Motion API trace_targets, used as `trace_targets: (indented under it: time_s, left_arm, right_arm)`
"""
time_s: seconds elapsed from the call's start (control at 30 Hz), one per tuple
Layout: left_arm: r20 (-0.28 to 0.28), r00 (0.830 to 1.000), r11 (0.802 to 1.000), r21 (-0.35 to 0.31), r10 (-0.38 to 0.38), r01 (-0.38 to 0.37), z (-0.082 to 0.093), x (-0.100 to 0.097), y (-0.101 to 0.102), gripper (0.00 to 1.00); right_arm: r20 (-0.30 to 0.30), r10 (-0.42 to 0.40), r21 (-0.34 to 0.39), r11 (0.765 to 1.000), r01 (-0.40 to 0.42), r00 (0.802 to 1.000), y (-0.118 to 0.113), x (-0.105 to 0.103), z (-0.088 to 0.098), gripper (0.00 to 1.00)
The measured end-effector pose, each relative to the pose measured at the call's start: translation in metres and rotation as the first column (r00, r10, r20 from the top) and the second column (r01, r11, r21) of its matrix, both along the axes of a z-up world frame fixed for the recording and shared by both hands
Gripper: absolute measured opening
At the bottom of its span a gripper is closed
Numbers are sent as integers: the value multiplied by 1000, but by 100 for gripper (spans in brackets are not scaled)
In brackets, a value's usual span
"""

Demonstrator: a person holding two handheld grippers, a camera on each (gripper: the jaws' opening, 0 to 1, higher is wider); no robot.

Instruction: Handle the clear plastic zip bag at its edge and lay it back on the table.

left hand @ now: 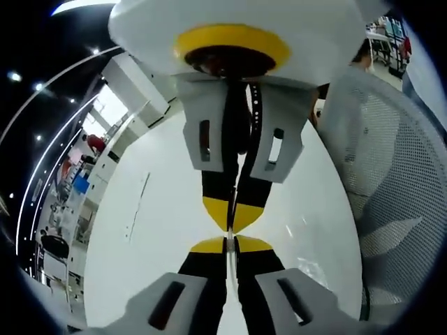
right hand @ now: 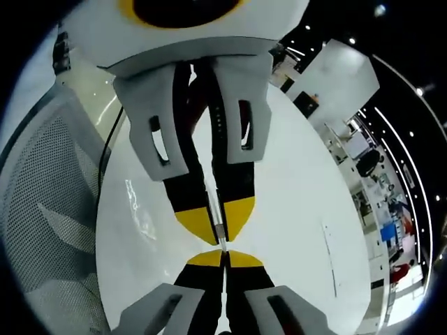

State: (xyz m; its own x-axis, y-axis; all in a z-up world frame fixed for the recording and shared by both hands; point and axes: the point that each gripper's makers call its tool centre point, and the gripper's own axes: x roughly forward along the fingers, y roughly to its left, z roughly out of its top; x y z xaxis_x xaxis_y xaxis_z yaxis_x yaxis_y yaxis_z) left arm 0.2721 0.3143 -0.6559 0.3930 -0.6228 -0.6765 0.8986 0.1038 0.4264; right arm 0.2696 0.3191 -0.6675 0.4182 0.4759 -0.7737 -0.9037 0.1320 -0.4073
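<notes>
The clear plastic zip bag (left hand: pixel 231 246) is seen edge-on as a thin pale strip held above the white table (left hand: pixel 140 237). My left gripper (left hand: pixel 231 242) rises from the bottom of the left gripper view, shut on that edge. My right gripper (left hand: pixel 234 225) comes down from the top, tip to tip with it, and pinches the same edge. In the right gripper view the right gripper (right hand: pixel 224 257) is shut on the bag's strip (right hand: pixel 218 229), and the left gripper (right hand: pixel 215 236) meets it from above. Faint glints of clear film (right hand: pixel 140 202) show beside the jaws.
A grey mesh chair (left hand: pixel 398 181) stands close beside the round table and appears again in the right gripper view (right hand: pixel 42 209). A dark cable (right hand: pixel 108 150) runs along the table's edge. Desks and shelves (left hand: pixel 77 188) lie far behind.
</notes>
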Motion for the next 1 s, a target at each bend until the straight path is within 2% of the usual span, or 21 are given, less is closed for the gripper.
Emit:
trace_targets:
  time_s: [0.37,1.0]
  left_arm:
    - [-14,1000,1000,5,16,-16,-4,-1,5,0]
    - [-20,999,999,6,38,-38,-1,-1,10,0]
  right_arm:
    - [-1,-10,2,1000,10,1000,-2,3,-8,0]
    - [13,-19,4,1000,19,1000,-5,7,-7,0]
